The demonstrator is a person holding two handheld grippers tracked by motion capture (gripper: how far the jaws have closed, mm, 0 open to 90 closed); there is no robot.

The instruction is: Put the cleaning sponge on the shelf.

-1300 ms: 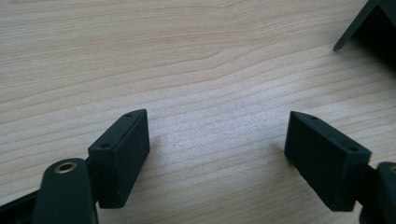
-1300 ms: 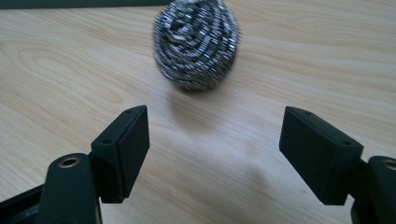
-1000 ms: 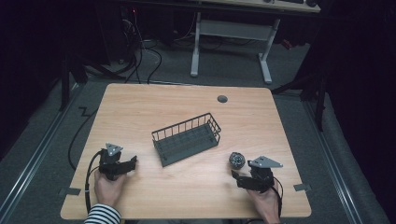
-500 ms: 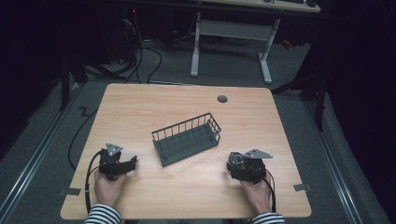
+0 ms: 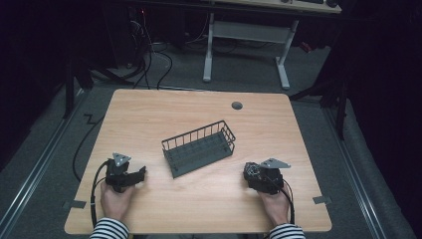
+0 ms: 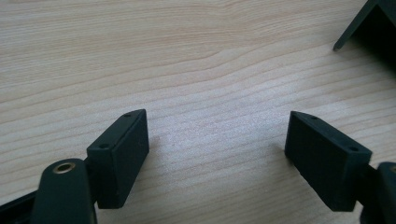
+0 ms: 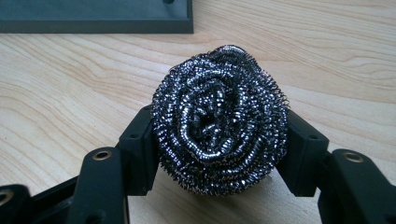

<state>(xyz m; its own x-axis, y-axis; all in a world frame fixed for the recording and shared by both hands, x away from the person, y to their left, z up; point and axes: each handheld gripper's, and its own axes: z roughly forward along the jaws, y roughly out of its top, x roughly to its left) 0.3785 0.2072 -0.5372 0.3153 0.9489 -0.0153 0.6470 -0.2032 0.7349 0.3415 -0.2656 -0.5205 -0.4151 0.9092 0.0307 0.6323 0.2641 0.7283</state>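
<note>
Closing just now, right tool grips steel scourer | left tool released, unmoved

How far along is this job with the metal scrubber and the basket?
Early on. Done: the right gripper has just closed its jaws on the steel wool scrubber, which sits on the table near the wire basket. In hand: that grip. Left, probably: lifting it into the basket, which looks empty. The left gripper waits open.
</note>
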